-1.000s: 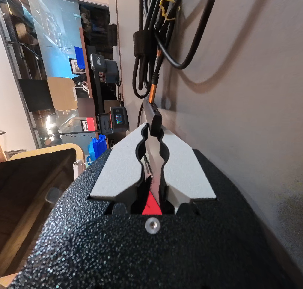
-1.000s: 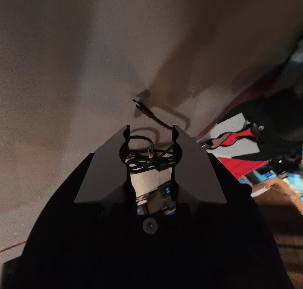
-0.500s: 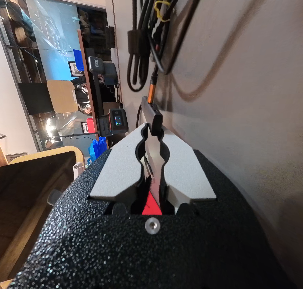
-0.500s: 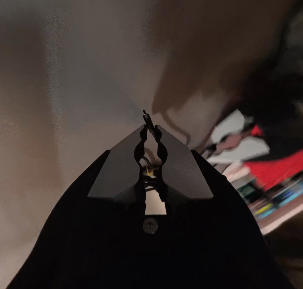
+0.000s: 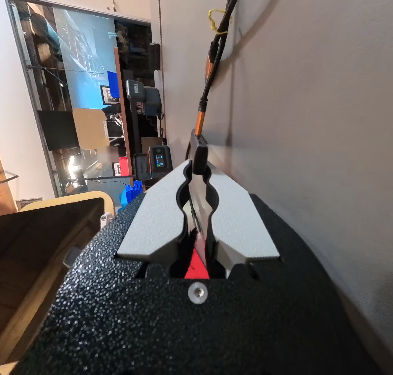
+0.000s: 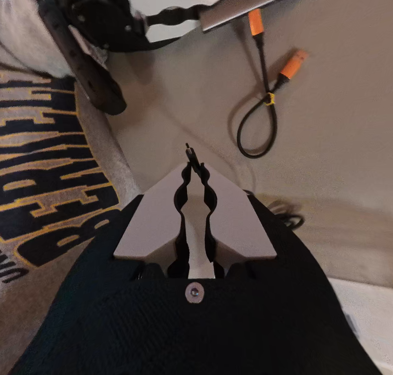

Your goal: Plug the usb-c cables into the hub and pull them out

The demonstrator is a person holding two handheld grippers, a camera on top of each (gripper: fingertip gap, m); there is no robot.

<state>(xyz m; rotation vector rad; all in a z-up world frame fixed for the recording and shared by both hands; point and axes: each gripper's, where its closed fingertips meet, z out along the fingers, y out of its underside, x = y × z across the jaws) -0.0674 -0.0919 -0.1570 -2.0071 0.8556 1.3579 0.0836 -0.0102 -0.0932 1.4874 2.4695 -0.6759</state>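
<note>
Hub [image 5: 199, 154] dark grey at the end, silver along the body [image 6: 255, 1]. Plugged cable [image 6: 261, 52] black with an orange plug; its free plug [image 6: 292, 66] orange too; yellow tie [image 6: 269, 99]. Fingers [image 5: 161, 211] light grey with black inner pads. Bench [image 6: 170, 88] off-white. Garment [image 6: 42, 162] grey with black, yellow-edged lettering.

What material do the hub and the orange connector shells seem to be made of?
The hub looks like brushed metal, probably aluminium: flat grey faces with a soft sheen and sharp edges. The orange connector shells look like anodised metal or smooth hard plastic; the blur leaves this open. Their cable seems braided, with a matte black surface.
</note>
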